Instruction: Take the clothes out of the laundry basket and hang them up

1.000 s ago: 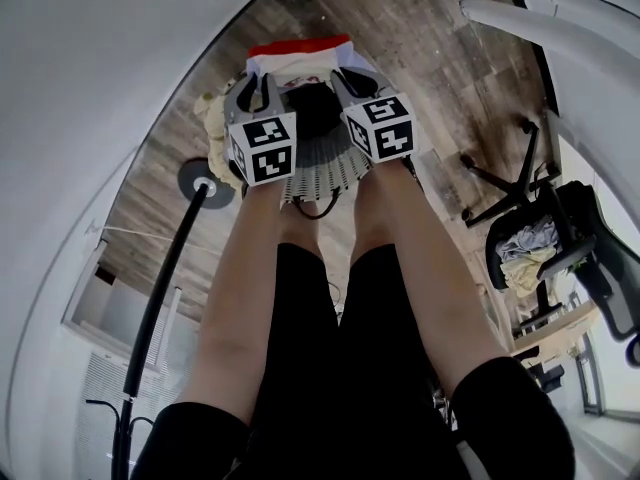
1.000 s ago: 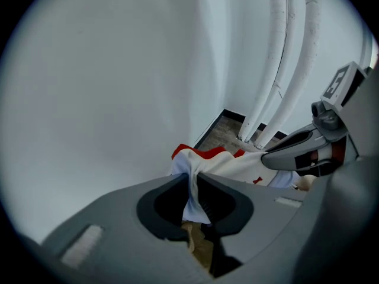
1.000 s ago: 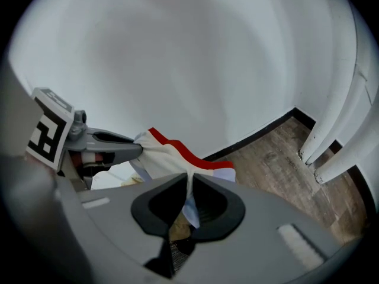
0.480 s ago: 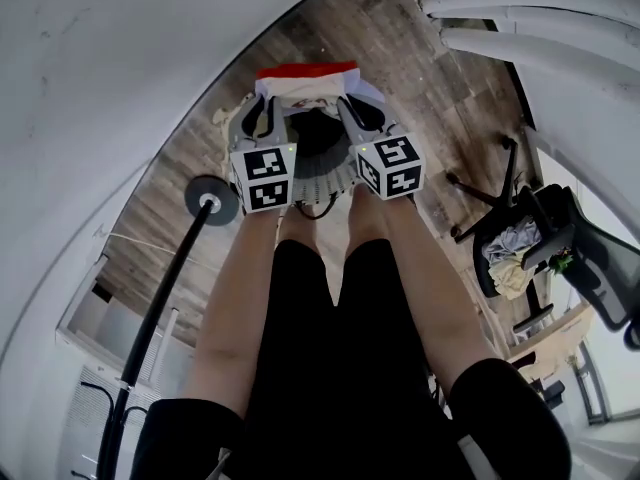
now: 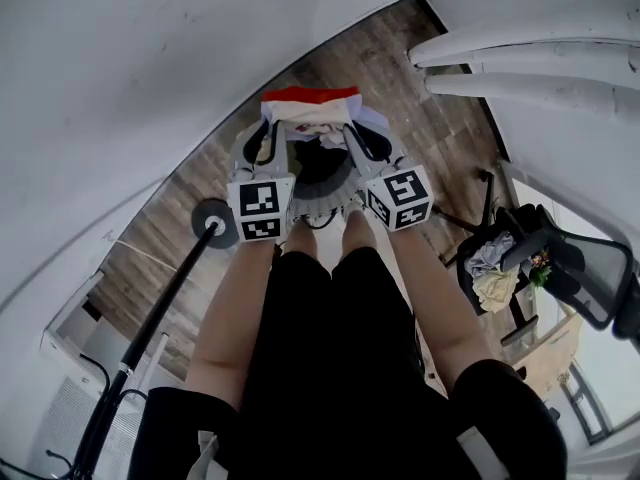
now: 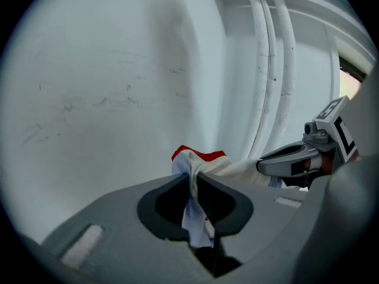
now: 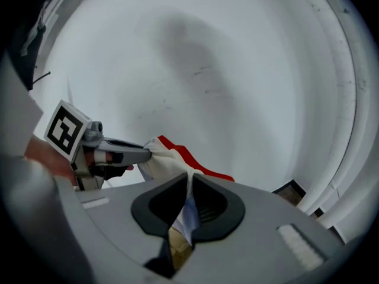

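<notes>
Garment [image 5: 310, 111] gripped by left hand-held gripper [image 6: 193, 175] and right hand-held gripper [image 7: 189, 180].

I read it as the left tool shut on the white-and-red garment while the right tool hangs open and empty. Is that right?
Not quite. The right tool is not open and empty. Its jaws are also closed on the white-and-red garment, as the right gripper view shows. The left tool is shut on it, as you said.
</notes>
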The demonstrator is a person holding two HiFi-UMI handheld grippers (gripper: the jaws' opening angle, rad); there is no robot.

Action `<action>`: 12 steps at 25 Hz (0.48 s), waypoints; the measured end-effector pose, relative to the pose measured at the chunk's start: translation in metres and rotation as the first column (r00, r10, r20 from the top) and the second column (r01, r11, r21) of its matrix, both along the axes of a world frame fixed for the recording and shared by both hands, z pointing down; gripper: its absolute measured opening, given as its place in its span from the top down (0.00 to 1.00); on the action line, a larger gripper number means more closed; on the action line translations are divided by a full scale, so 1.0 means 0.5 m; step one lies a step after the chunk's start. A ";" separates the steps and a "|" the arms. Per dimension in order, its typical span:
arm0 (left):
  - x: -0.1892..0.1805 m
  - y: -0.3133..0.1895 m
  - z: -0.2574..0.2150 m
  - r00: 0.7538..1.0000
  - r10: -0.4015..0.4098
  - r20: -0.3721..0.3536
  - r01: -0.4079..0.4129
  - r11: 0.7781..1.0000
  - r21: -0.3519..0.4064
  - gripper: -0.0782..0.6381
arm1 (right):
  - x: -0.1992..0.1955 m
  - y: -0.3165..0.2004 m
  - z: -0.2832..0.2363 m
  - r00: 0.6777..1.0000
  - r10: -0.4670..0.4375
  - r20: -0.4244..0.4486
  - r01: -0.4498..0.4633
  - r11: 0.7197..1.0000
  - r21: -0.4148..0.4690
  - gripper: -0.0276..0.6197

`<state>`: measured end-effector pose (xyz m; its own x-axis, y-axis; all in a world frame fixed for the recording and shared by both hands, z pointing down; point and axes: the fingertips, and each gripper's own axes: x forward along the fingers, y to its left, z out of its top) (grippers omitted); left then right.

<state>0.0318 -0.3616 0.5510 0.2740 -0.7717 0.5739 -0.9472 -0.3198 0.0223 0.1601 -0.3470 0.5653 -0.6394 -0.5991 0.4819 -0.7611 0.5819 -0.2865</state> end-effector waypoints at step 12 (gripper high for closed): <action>-0.068 0.055 -0.360 0.995 0.036 -0.089 -0.015 0.972 0.235 0.84 | -0.070 0.023 -0.374 0.997 -0.040 0.063 0.025 0.974 0.226 0.91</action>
